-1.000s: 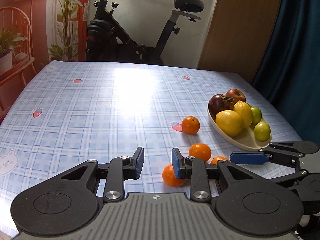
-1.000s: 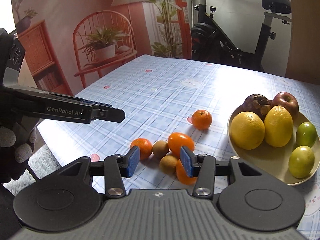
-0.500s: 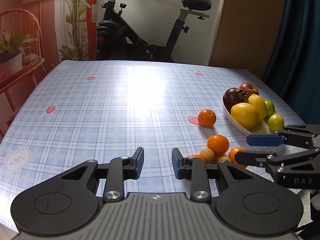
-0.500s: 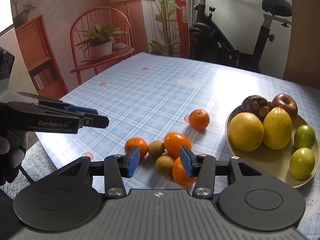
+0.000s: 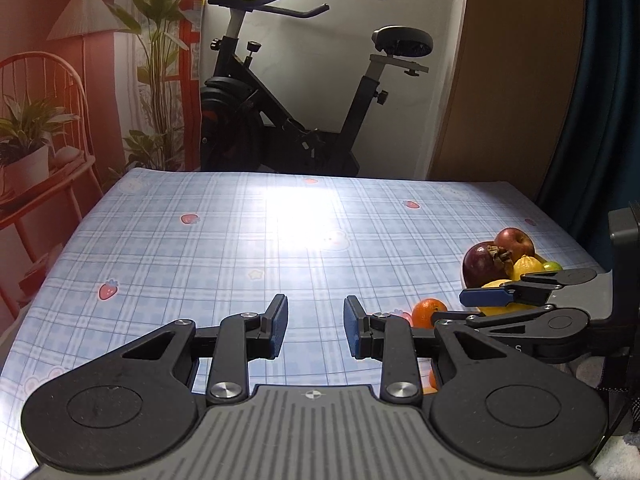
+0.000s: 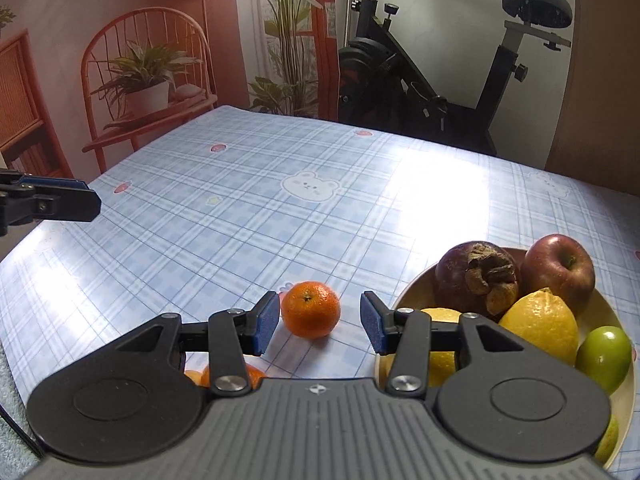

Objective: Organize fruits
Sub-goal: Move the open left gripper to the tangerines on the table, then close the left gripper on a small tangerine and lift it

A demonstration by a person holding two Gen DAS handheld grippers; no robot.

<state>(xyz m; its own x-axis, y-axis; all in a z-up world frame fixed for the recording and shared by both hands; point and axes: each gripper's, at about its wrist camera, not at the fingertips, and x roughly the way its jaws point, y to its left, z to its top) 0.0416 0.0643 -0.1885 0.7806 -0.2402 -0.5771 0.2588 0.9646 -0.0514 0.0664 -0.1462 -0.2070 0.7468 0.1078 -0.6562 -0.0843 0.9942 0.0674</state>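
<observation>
The checked surface (image 6: 240,208) carries a plate (image 6: 416,284) of fruit at 3 o'clock. A mandarin (image 6: 311,309) sits on the cloth just left of the plate, framed between the right gripper's (image 6: 319,321) parted fingers, apparently untouched. The left gripper (image 5: 313,325) hovers with fingers narrowly apart, empty.

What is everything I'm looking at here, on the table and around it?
Tangerine: one, orange, on the tablecloth ahead of the right gripper; more orange fruit partly hidden below it.
Plate: one, cream, right side.
Mangosteen: one, purple, on plate.
Apple: one, red, on plate.
Lemons: two, yellow, on plate.
Green fruits: at least one, on plate.
Tablecloth: blue plaid.
Exercise bike: black, behind the table.
Left gripper: open, empty.
Right gripper: open, empty.
</observation>
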